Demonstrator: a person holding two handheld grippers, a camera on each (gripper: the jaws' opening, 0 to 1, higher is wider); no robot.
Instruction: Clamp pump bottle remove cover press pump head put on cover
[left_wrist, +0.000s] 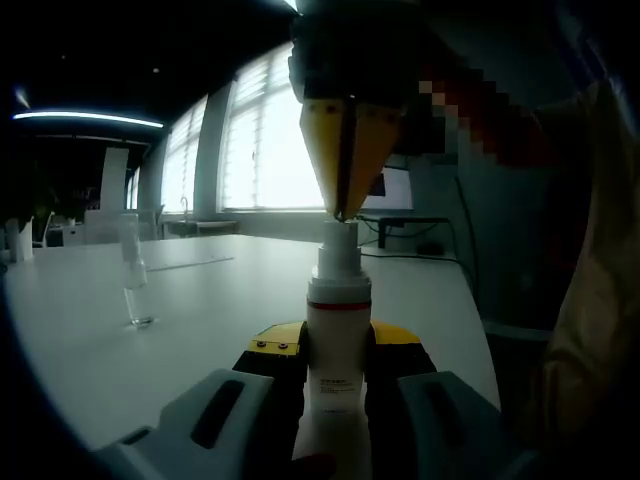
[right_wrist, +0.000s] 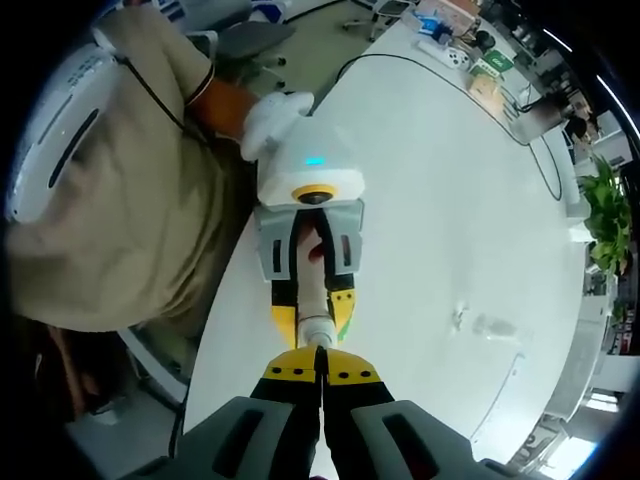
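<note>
Right hand-held gripper, jaws seemingly together, meets the pump bottle clamped by the left hand-held gripper.

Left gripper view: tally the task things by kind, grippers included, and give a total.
Grippers: 2, left gripper clamped on the bottle, right gripper shut, tips on the pump head
Pump bottle: 1
Clear cover: 1, upright on the table
Total: 4

Upright white pump bottle, clear cover apart
</note>
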